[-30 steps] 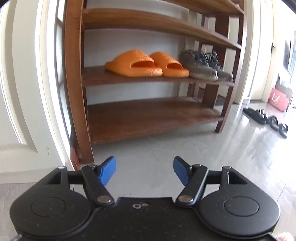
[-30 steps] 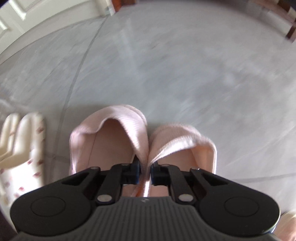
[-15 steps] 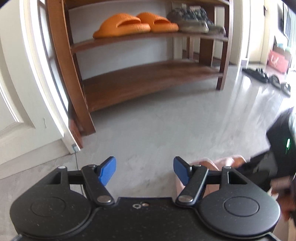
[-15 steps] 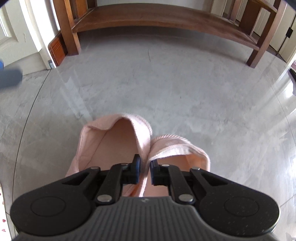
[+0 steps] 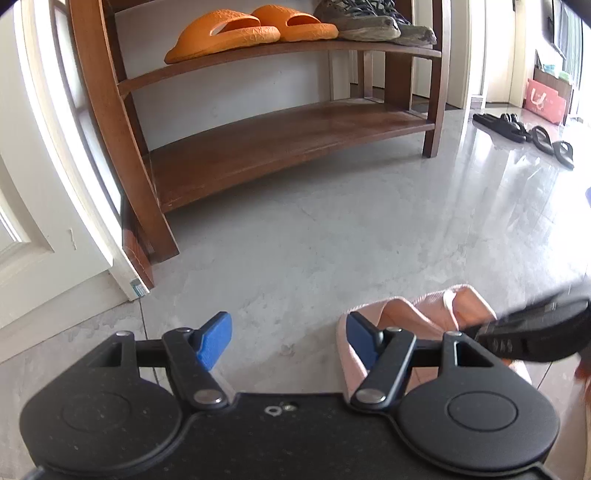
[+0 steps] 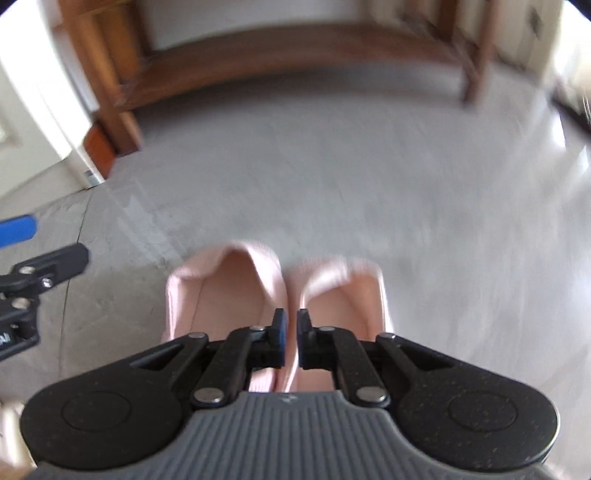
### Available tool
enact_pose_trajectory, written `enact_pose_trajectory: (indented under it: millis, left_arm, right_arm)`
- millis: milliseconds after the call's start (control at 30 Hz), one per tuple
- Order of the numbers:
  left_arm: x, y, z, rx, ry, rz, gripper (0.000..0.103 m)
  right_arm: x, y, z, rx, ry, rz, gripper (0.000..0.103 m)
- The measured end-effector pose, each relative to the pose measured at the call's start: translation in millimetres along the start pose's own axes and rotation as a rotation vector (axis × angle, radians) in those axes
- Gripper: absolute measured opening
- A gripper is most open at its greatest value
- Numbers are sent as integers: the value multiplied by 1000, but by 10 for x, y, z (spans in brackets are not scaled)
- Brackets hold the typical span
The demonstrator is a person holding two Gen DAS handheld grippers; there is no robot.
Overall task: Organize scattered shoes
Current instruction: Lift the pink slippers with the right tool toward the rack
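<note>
left wrist view: my left gripper [image 5: 284,341] gapes empty at lower centre, angled down at the floor. the pink slippers [image 5: 417,321] sit lower right, the shoe rack [image 5: 288,144] above.

right wrist view: my right gripper [image 6: 290,332] pinches both slippers' [image 6: 229,295] inner edges at lower centre, though its jaws are easing apart; better to carry them low toward the rack's bottom shelf [image 6: 295,55].

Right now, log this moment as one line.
right gripper: shut on pink slippers, carried over floor | left gripper: open, empty | bottom shelf: bare | orange slides: shelved
</note>
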State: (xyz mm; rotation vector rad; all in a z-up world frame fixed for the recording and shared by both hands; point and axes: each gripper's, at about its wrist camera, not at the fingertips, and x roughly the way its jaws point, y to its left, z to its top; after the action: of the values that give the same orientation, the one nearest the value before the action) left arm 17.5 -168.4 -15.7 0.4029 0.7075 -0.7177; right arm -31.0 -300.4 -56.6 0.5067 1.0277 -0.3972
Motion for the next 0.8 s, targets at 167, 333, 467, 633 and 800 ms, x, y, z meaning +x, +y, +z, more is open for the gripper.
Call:
enact_pose_trajectory:
  millis: [167,333,467,633,800]
  left_arm:
    - [-82,5,-6,13,-26,3,68]
    - [-102,41,-13,-2,-28,16,68]
    - [-133,83,15,-24,-34,7,68]
    - [-139,35,94,-20,-51,-2,68]
    - [-133,16,210,-33,-68,8,68]
  right_arm:
    - [97,111,-3,-41,-5,-19,72]
    - [498,91,118,-44,39,-34,46]
    - [604,-11,145,-1,39,21,10]
    - [333,-37,98,-32,-50,110,10]
    - [29,-58,134,3,-156,179,10]
